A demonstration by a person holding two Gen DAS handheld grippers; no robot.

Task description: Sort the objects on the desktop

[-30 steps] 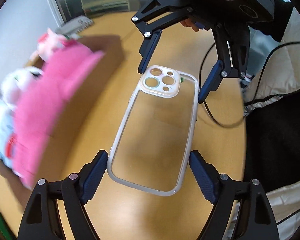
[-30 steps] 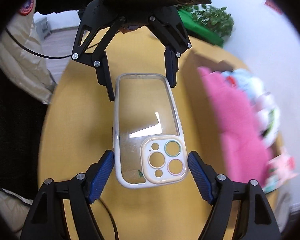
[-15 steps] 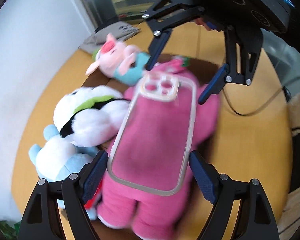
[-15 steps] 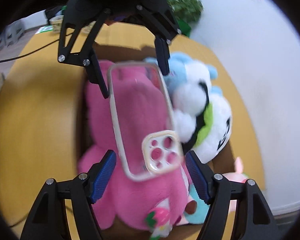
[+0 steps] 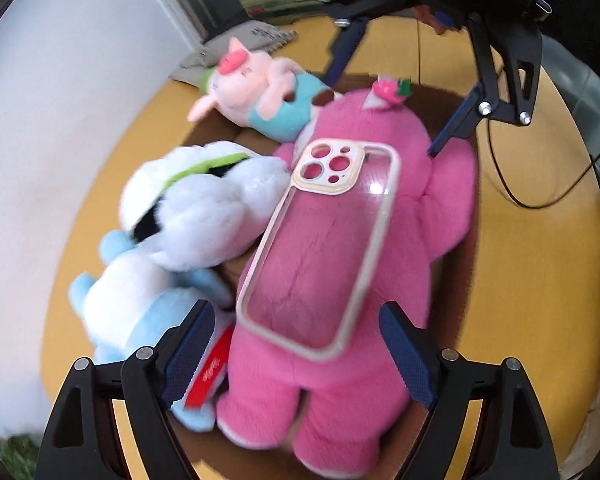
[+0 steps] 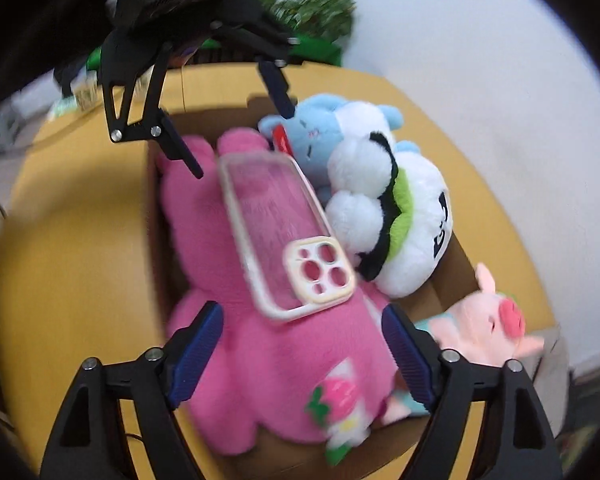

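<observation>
Table (image 5: 540,240): yellow wood spreading beneath both grippers.
Cardboard box (image 6: 448,268): sitting below the grippers, packed with plush toys.
Pink plush (image 5: 340,360): lying directly under both sets of fingers.
White plush (image 5: 204,208): resting beside the pink one.
Phone case (image 5: 320,256): clear, lying on the pink plush, between both grippers' fingers, touching no pads.
Left gripper (image 5: 300,348): jaws spreading wider, holding nothing.
Right gripper (image 6: 304,352): jaws opening, case released.
</observation>
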